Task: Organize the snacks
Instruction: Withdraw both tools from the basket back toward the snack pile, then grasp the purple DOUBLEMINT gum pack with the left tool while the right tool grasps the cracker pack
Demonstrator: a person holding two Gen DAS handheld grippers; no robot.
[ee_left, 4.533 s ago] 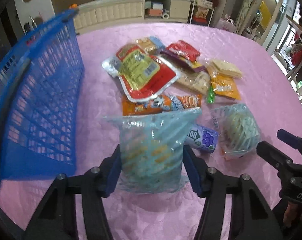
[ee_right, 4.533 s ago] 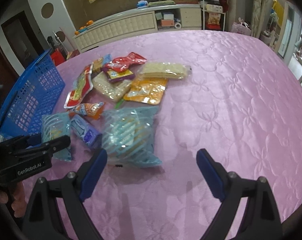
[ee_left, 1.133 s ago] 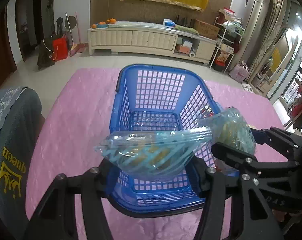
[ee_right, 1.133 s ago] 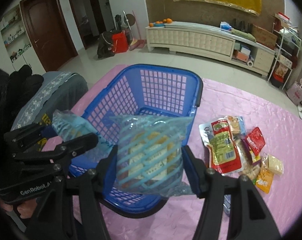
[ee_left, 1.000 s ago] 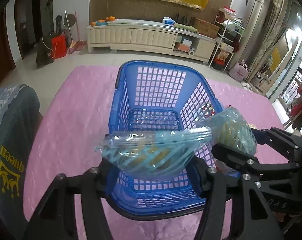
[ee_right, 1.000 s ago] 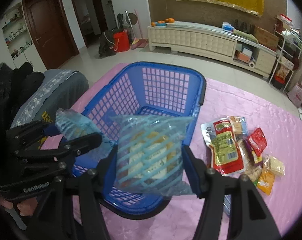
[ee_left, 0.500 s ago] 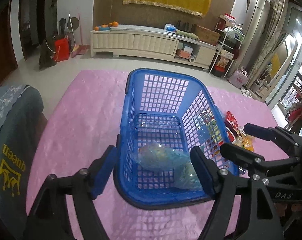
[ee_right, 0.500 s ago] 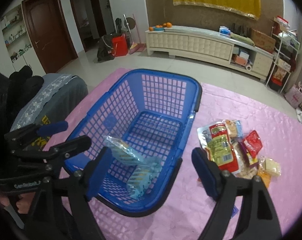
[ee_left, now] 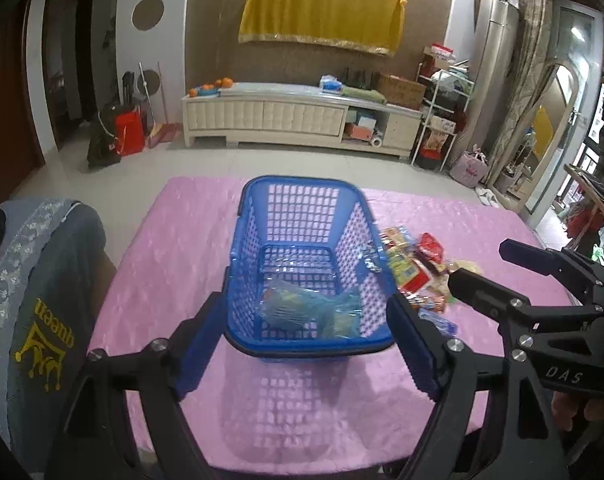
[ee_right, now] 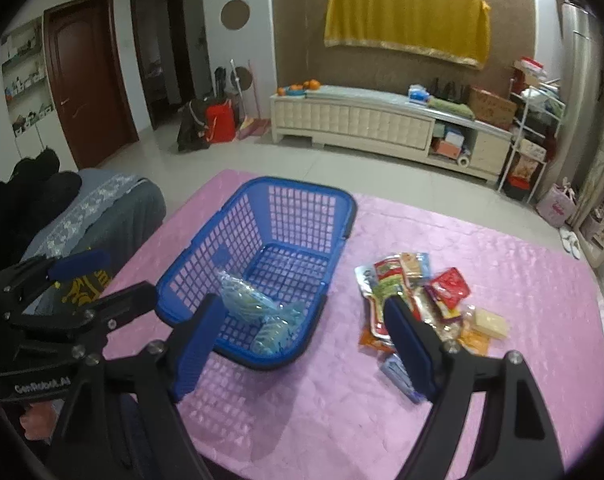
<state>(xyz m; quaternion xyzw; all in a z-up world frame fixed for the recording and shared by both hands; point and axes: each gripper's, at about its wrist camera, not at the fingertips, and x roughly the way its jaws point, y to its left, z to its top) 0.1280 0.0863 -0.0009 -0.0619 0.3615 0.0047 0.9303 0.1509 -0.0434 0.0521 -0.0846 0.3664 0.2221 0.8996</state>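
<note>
The snacks [ee_right: 425,304] still to be organized are seen as a loose heap of small packets on the pink worktop [ee_right: 501,280], just right of the blue basket [ee_left: 302,200], while two pale blue striped bags [ee_left: 309,310] are already lying at the near end of the basket floor. Nearest in each view, the left claw [ee_left: 303,344] and the right claw [ee_right: 302,344] are held above the near edge of the worktop, both with their jaws spread wide and nothing between them. Closest of the heap, a small bluish packet [ee_right: 399,374] is found at the near edge, apart enough from the rest to be taken first. Behind it, an orange pouch [ee_right: 371,340], a long red and green sachet [ee_right: 381,284], a red wrapper [ee_right: 449,284] and a pale yellow block in clear wrap [ee_right: 489,322] are overlapped, so a neighbour could be dragged along. All are judged to be light, soft and crinkly, with slick film that may slide between the pads; the contents, probably biscuits or wafers, are likely to be crushed by a hard squeeze. A hold across the short width of a packet, near a sealed edge or over its flat middle, is judged safest. Farthest, the basket's far half is seen unfilled.
</note>
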